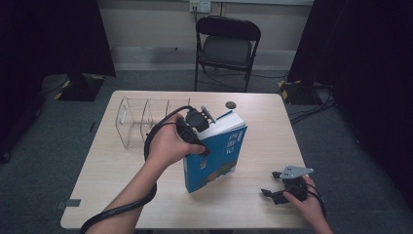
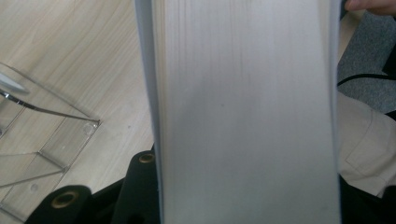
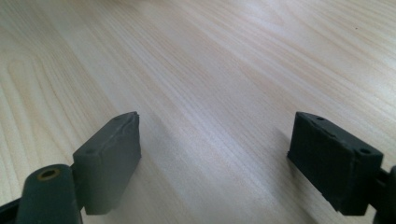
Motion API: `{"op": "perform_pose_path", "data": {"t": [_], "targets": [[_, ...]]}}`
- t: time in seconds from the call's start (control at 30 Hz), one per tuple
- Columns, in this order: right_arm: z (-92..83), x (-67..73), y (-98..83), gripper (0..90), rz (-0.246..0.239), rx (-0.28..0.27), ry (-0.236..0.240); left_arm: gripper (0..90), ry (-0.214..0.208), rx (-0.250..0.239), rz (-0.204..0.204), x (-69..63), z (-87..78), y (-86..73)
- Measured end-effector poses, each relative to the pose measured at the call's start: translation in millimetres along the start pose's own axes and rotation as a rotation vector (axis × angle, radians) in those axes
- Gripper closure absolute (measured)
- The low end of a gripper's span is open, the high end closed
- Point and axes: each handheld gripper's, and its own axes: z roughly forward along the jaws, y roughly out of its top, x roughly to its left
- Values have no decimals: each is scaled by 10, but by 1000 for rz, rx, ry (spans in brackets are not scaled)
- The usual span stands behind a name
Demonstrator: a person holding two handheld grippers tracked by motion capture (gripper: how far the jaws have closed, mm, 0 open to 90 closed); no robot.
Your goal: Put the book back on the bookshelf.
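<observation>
On the left, rack: clear acrylic rack (image 1: 141,119) lies on the table (image 1: 107,165), just beside my load; I could knock it if I swing wide.
Left gripper: left gripper (image 1: 197,122) is clamped across the thick blue book (image 1: 216,156), jaws on both covers near the top.
Book: upright and tilted, its lower corner about at the tabletop; I judge the heavy block could pivot or slide out of so small a grip.
Right gripper: right gripper (image 1: 277,187) rests spread wide and empty, well apart, too far to catch a slip.
</observation>
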Motion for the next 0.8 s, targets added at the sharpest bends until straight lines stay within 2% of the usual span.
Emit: {"op": "perform_pose_path", "data": {"t": [0.1,0.27,0.57,0.8], "targets": [[0,1,-2,159,-1,-2,-2,620,8,1,1,21,-30,-38],[0,1,-3,160,-1,-2,-2,620,11,-11,-26,59,-74,-98],[0,1,-4,159,-2,-3,1,620,22,-4,-59,111,-149,-162],[0,1,-4,159,-2,-3,1,620,39,14,-54,144,-206,-202]]}}
